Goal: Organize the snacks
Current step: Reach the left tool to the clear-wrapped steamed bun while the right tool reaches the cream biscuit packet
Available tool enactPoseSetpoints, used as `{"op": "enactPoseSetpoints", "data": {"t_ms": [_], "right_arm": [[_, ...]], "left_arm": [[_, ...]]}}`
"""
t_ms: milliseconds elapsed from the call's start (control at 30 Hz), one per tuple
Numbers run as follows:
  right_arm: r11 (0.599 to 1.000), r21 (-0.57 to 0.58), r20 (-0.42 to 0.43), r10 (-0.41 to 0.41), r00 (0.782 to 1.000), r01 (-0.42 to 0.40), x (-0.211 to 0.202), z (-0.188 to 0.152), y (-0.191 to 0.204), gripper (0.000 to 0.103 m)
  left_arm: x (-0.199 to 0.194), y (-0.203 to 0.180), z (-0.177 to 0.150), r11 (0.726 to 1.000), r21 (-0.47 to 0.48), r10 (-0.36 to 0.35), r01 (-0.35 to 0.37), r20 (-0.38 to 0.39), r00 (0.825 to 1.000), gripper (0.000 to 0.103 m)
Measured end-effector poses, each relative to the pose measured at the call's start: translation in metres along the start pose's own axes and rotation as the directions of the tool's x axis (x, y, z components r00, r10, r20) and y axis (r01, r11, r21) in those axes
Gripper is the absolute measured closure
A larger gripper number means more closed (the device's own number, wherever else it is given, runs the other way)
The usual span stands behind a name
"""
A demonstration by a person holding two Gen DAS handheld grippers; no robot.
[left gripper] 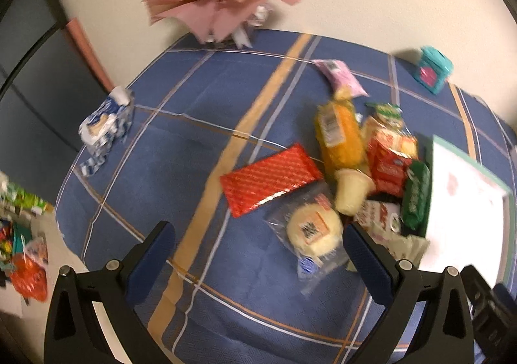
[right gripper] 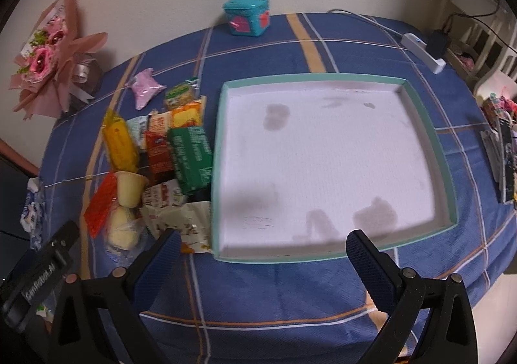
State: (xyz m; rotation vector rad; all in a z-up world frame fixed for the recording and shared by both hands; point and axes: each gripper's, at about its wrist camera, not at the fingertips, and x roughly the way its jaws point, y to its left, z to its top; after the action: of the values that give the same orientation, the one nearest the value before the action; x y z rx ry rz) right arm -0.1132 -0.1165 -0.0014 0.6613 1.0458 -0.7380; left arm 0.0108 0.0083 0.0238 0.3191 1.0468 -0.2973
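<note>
The left gripper [left gripper: 258,251] hangs above the near edge of the table, its fingers spread wide with nothing between them. Just past its right finger [left gripper: 368,254] lies a clear bag holding a pale round bun [left gripper: 315,230], flat on the blue checked tablecloth [left gripper: 181,144]. Beyond the bun a red patterned packet [left gripper: 269,183] lies flat, and beside it a cream cup [left gripper: 350,192] rests tipped against the snack pile. The left view is blurred, so labels cannot be read.

The right gripper [right gripper: 263,249] is also wide apart and holds nothing; it hovers over the near rim of a shallow tray [right gripper: 223,170] with a teal edge and a white floor marked by a few darker stains. No snack lies in the tray.

All the snacks sit in a heap touching or just beside the tray's left wall: a green packet [right gripper: 190,160] leaning on that wall, a dark red pack [right gripper: 158,154] next to it, a tall yellow packet [right gripper: 119,144] further left, and a crumpled white wrapper [right gripper: 181,222] at the near corner. Farther back a small pink pouch [right gripper: 147,89] lies apart from the heap.

At the far edge, near the wall, stand a teal box [right gripper: 248,18] and, well to the left, a pink flower bouquet [right gripper: 48,54]. A white power strip [right gripper: 423,50] lies at the far right corner.
</note>
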Motion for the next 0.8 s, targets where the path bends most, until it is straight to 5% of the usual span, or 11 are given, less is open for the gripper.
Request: {"op": "enactPoseSetpoints", "data": {"t_ms": [333,500,800], "right_arm": [[0.984,-0.120,-0.018,0.133,0.991,-0.135,0.011,0.000,0.052,0.000],[0.979,-0.146,-0.089,0.131,0.987,-0.143,0.033,0.001,0.064,0.016],[0.977,-0.153,-0.154,0.127,0.980,-0.151,0.062,0.003,0.069,0.026]], "left_arm": [[0.021,0.030,0.008,0.988,-0.133,-0.091,0.082,-0.058,0.994,0.000],[0.045,0.026,0.007,0.965,-0.202,-0.196,0.168,-0.123,0.973,0.000],[0.078,-0.003,0.009,0.954,-0.191,-0.275,0.232,-0.242,0.931,0.000]]}}
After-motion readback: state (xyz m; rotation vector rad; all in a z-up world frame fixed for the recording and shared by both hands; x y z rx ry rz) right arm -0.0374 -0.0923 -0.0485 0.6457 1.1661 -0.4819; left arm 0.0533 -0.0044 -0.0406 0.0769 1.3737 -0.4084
